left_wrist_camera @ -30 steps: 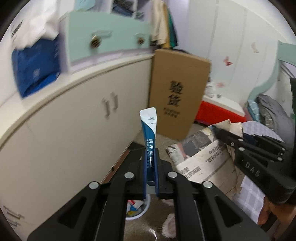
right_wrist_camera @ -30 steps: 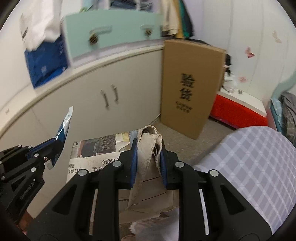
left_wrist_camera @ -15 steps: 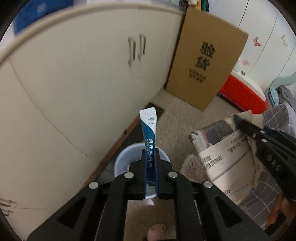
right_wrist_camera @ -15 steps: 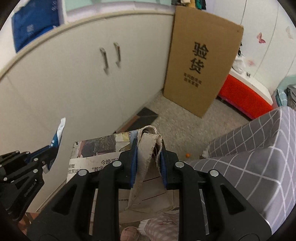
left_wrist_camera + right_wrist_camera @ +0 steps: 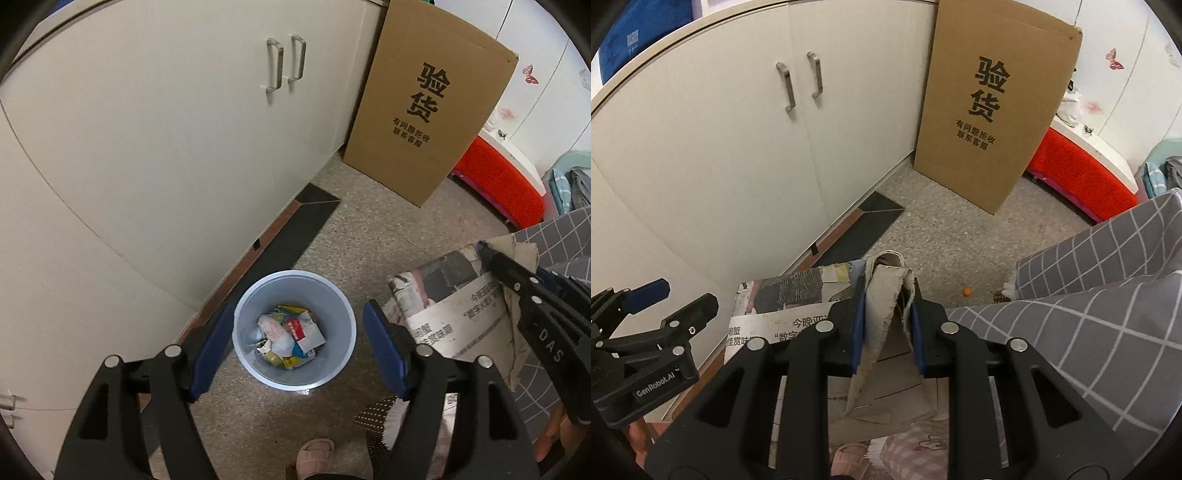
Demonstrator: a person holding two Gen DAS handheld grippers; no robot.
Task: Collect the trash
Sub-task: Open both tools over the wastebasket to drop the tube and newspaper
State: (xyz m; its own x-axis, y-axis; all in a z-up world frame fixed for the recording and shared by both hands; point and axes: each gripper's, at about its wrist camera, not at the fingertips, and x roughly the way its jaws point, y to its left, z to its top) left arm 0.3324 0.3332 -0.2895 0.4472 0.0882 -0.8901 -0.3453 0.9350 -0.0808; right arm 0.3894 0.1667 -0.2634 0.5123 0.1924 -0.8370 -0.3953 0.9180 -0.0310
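My left gripper (image 5: pixel 297 314) hangs over a pale blue bin (image 5: pixel 334 369) on the floor. Its jaws are opening, with nothing between them. The bin holds several crumpled wrappers (image 5: pixel 288 332). My right gripper (image 5: pixel 886 291) is shut on a folded beige cloth-like piece (image 5: pixel 882 317), and a newspaper (image 5: pixel 798 295) hangs with it. In the left wrist view the right gripper (image 5: pixel 487 254) and its newspaper (image 5: pixel 454 306) are just right of the bin. Over in the right wrist view, the left gripper (image 5: pixel 679 299) shows at the left edge with its jaws apart.
White cabinet doors (image 5: pixel 166 129) rise to the left of the bin. A tall cardboard box (image 5: pixel 428 103) leans at the cabinet's end, a red box (image 5: pixel 498 184) behind it. Grey checked fabric (image 5: pixel 1089 295) fills the right. A pink slipper (image 5: pixel 314 454) is near the bin.
The left gripper's jaws have spread and the blue-and-white sachet is gone from them. Both grippers have come down and tilted towards the floor, bringing the bin into view. The right keeps its hold.
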